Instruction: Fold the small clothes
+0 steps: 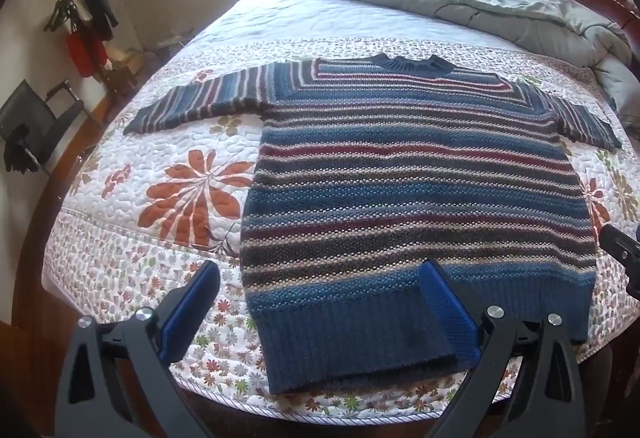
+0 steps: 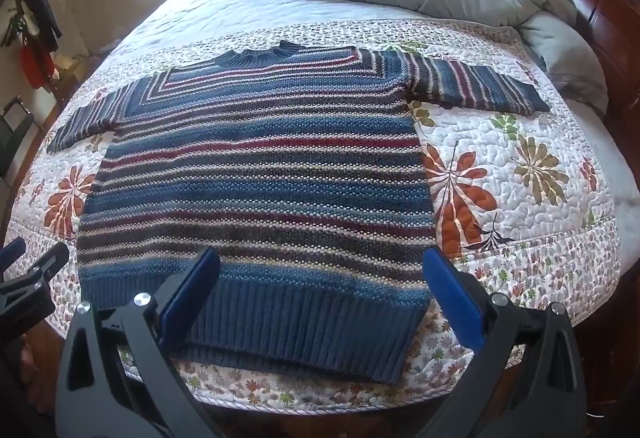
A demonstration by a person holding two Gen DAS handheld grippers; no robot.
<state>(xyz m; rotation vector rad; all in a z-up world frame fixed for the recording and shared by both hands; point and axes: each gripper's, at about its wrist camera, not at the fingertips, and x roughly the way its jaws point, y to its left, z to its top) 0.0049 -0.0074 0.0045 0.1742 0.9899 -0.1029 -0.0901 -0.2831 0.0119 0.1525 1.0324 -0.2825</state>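
Observation:
A striped knit sweater (image 1: 400, 174) in blue, maroon and beige lies flat on the bed, face up, sleeves spread to both sides, collar at the far end. Its ribbed blue hem (image 1: 360, 342) is nearest me. My left gripper (image 1: 320, 278) hovers open above the hem's left corner, nothing between its blue pads. The right wrist view shows the same sweater (image 2: 256, 174); my right gripper (image 2: 320, 270) hangs open over the hem's right corner (image 2: 392, 350), holding nothing. Each gripper shows at the edge of the other's view, the left gripper (image 2: 32, 262) and the right gripper (image 1: 624, 254).
A floral quilted bedspread (image 1: 160, 206) covers the bed. A crumpled grey duvet (image 1: 500, 6) is heaped at the far end by a wooden headboard (image 2: 600, 14). A coat stand (image 1: 80, 18) and a dark chair (image 1: 32, 126) stand left of the bed.

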